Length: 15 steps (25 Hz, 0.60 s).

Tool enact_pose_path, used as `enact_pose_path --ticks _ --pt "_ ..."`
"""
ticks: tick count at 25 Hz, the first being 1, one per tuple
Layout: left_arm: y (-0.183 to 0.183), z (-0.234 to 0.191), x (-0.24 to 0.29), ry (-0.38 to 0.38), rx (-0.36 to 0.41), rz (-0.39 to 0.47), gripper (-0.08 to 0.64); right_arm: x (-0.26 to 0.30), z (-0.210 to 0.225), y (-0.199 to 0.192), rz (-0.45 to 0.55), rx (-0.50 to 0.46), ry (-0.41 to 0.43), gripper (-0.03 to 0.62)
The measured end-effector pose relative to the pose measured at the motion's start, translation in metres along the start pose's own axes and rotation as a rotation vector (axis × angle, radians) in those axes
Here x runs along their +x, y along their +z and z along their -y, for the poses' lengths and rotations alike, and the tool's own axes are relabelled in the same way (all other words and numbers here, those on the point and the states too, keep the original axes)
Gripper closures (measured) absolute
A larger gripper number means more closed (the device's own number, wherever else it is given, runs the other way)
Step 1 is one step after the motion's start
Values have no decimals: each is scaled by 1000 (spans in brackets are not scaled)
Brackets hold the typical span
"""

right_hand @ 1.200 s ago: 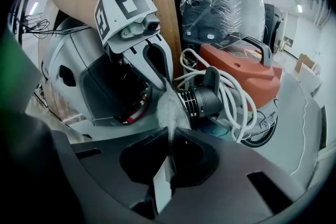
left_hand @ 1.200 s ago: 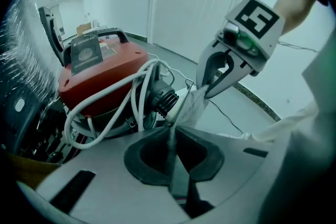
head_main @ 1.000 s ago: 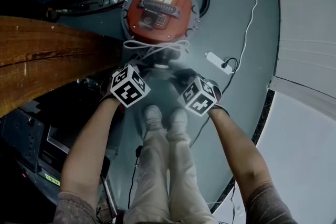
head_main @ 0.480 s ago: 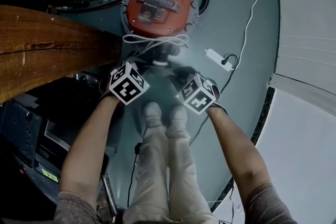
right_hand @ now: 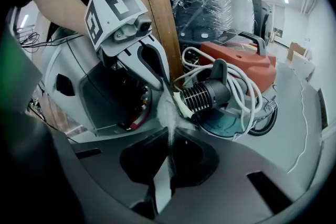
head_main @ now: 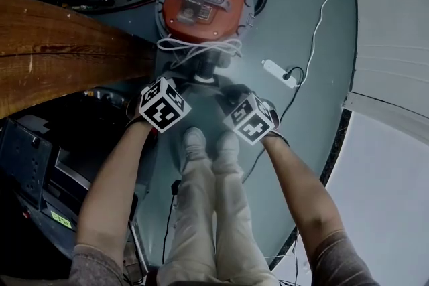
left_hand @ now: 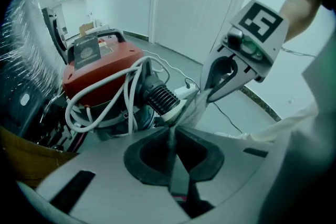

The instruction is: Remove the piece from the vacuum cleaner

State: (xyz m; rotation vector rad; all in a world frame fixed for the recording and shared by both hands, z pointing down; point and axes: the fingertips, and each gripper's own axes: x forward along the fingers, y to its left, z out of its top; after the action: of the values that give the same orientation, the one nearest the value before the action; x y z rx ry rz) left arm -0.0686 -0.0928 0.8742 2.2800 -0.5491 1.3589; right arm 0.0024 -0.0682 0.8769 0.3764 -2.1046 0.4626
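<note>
A red vacuum cleaner [head_main: 201,0] stands on the grey floor with a white cable [head_main: 198,47] wound round it. Its black ribbed hose end [left_hand: 160,98] sticks out towards me. A thin whitish, fuzzy piece [right_hand: 167,107] hangs just in front of that ribbed end [right_hand: 207,94]. My left gripper [left_hand: 170,134] is shut on this piece [left_hand: 197,105]. My right gripper [right_hand: 169,136] pinches it from the other side. Both sets of tips meet close together at the piece. In the head view only the marker cubes, left [head_main: 163,107] and right [head_main: 251,118], show; the tips are hidden.
A wide wooden beam [head_main: 60,50] runs in from the left beside the vacuum. A white power strip [head_main: 273,74] and its cord lie on the floor to the right. The person's shoes [head_main: 194,144] stand just behind the grippers. Dark equipment fills the lower left.
Both grippers stay shut on the whitish piece in about the same place. The head view has shifted a little, so the vacuum sits slightly higher in the picture.
</note>
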Motion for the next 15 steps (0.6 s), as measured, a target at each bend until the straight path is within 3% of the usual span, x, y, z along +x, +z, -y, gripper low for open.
enact_pose_path --ticks 5,9,15 --pt "-8 8 1 -16 -29 -1 534 2 -8 -3 -3 -3 13 580" --pt "-25 26 2 -51 -13 -26 538 5 -35 -15 -26 -93 67 580" --pt "-45 47 -1 -72 -43 -49 538 5 -58 -25 -35 -82 91 580"
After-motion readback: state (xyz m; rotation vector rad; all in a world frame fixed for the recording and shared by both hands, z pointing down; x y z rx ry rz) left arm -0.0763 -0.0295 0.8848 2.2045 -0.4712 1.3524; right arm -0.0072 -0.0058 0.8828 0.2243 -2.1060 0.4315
